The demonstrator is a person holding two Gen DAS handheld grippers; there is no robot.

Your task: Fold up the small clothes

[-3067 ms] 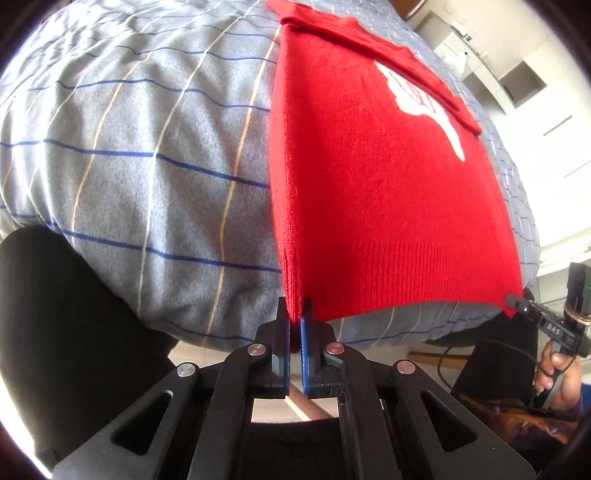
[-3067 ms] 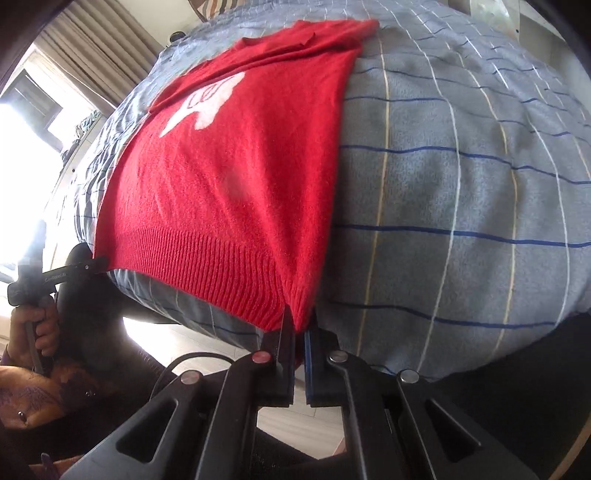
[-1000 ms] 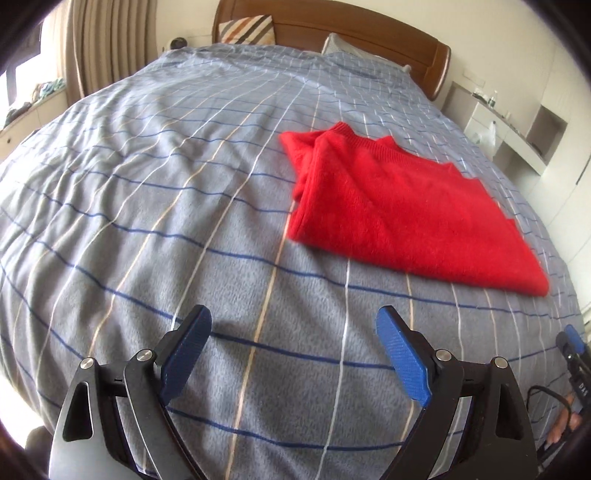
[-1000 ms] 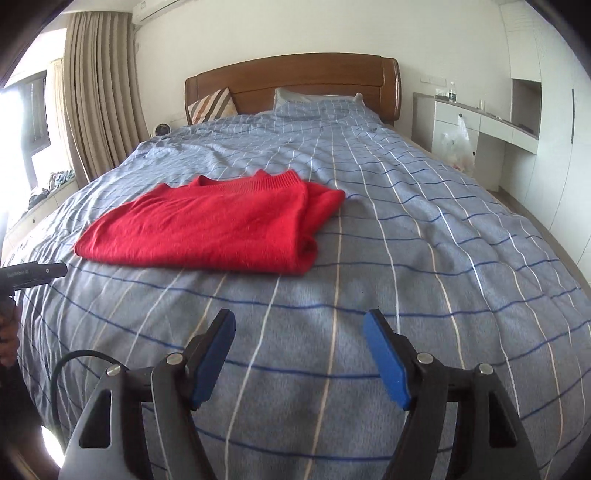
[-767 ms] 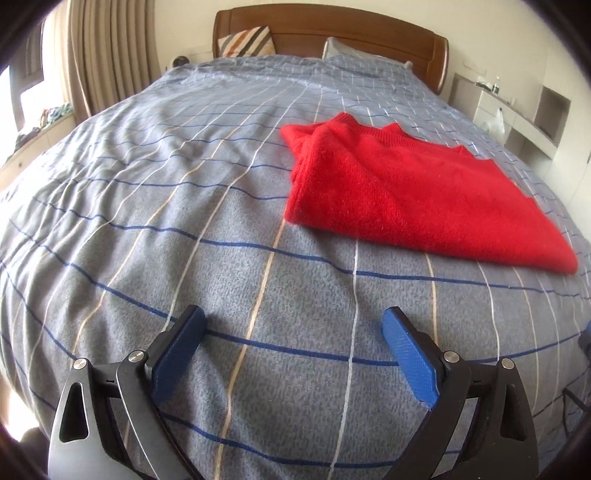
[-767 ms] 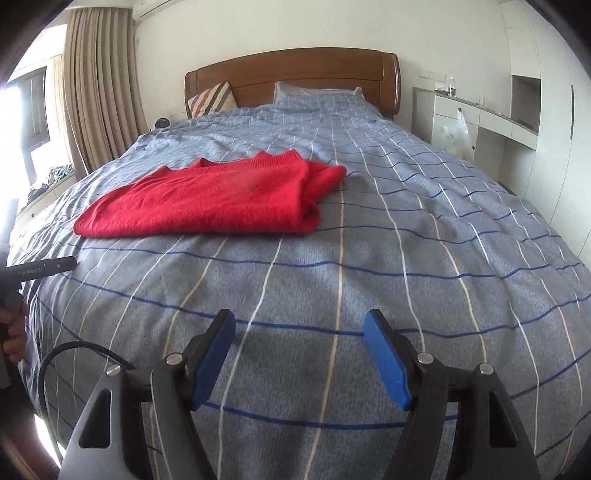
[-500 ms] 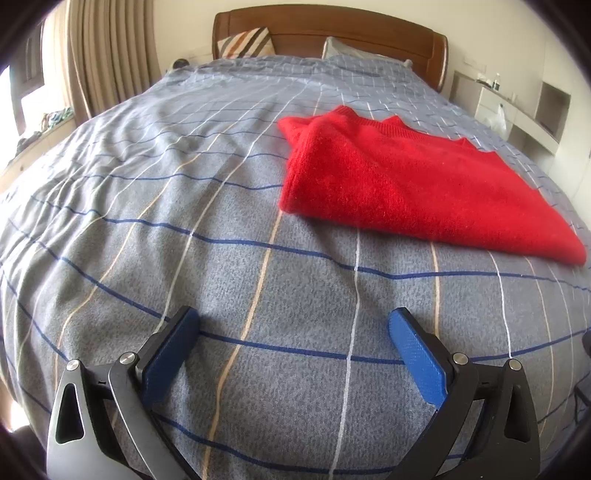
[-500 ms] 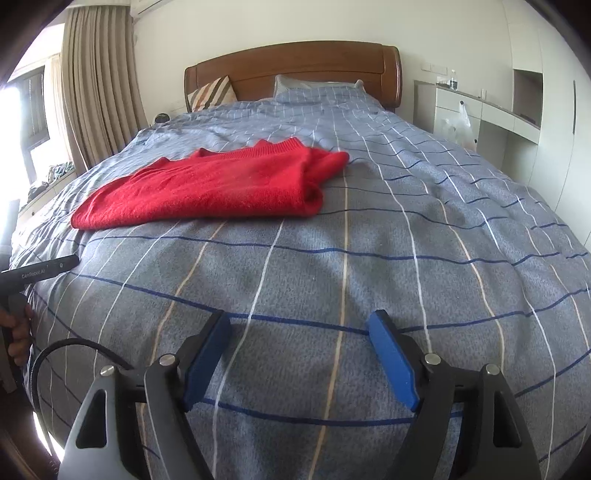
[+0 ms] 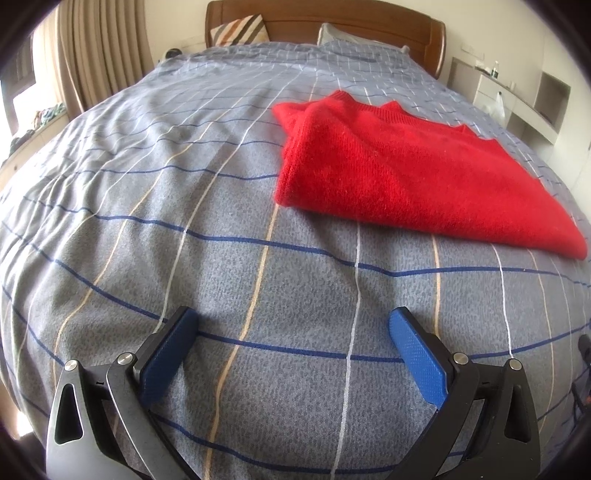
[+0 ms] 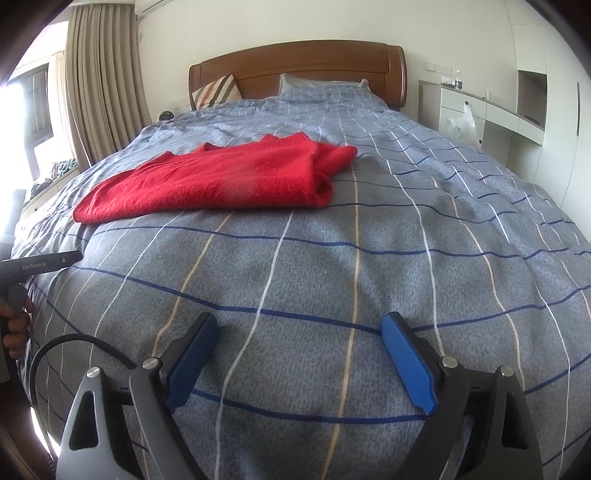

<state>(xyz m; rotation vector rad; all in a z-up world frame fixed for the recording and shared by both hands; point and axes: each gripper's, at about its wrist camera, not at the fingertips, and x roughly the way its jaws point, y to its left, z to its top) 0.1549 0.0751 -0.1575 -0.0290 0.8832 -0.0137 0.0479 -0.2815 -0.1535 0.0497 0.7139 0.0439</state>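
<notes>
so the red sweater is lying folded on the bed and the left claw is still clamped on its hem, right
Not quite. The red sweater does lie folded on the bed, but the left claw holds nothing: in the left wrist view its jaws stand wide apart over bare bedspread, well short of the sweater.

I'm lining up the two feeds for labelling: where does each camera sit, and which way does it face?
Left wrist: on the left gripper, jaws wide, looking up the bed toward the headboard; red sweater ahead to the right.
Right wrist: on the right gripper, jaws opening with nothing between them, facing the same headboard; sweater ahead to the left, the person's other hand at the left edge.
Shared: sweater, bed, headboard, striped pillow.
</notes>
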